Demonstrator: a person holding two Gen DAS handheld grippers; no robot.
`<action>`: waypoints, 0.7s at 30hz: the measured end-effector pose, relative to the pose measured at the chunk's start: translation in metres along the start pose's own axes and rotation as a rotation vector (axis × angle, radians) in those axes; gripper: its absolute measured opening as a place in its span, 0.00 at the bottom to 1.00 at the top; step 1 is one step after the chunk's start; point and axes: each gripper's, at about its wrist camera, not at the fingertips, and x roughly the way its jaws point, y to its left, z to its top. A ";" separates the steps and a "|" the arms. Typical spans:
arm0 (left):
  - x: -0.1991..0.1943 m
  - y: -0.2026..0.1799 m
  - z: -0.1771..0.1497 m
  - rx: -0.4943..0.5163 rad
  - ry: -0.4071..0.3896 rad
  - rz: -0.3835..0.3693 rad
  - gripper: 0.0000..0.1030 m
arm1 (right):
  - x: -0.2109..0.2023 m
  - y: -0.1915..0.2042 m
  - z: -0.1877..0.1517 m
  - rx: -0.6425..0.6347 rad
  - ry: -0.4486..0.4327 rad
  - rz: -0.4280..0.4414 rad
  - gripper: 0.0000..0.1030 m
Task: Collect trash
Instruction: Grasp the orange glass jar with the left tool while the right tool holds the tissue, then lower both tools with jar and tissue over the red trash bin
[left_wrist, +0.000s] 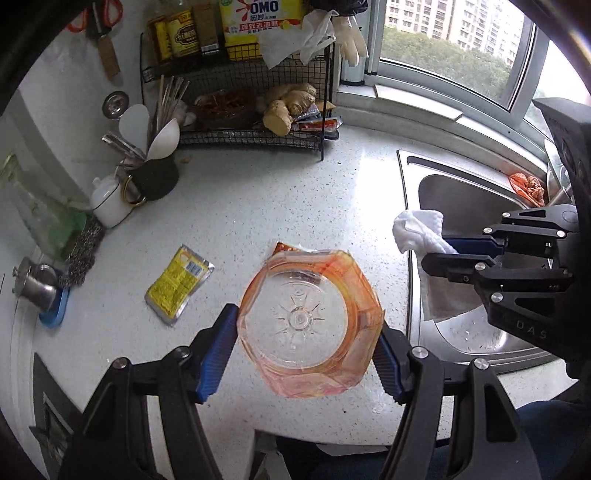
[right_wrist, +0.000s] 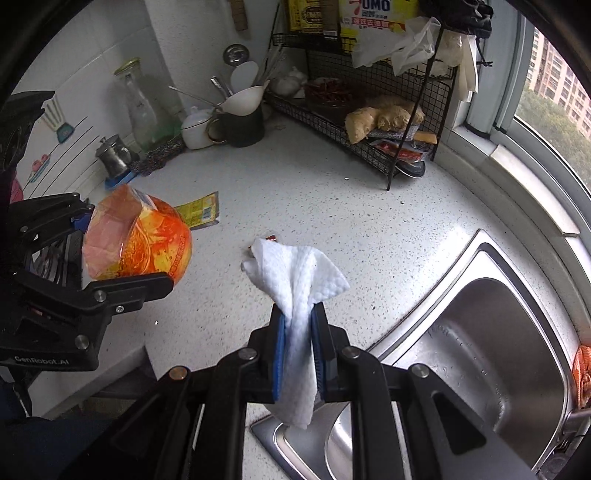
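A clear plastic cup (left_wrist: 310, 325) with an orange printed wrap was held off the worktop (left_wrist: 280, 192) on its side, base toward the left camera. A crumpled white tissue (right_wrist: 295, 288) stood pinched upright, its tail hanging down by the sink (right_wrist: 480, 354) edge. A yellow sachet (left_wrist: 179, 284) lay flat on the worktop, left of the cup.

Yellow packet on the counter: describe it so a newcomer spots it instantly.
Start at the steel sink and cross the speckled white counter leftward. Past the orange cup held in the left claw lies the yellow packet, flat and silver-edged, the only loose yellow thing there.
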 end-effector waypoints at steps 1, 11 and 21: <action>-0.004 -0.002 -0.007 -0.023 0.000 0.011 0.63 | -0.003 0.002 -0.004 -0.017 0.001 0.010 0.12; -0.043 -0.019 -0.079 -0.201 0.001 0.094 0.63 | -0.016 0.033 -0.044 -0.187 0.036 0.120 0.12; -0.078 -0.012 -0.150 -0.283 0.000 0.121 0.63 | -0.027 0.091 -0.076 -0.288 0.056 0.183 0.12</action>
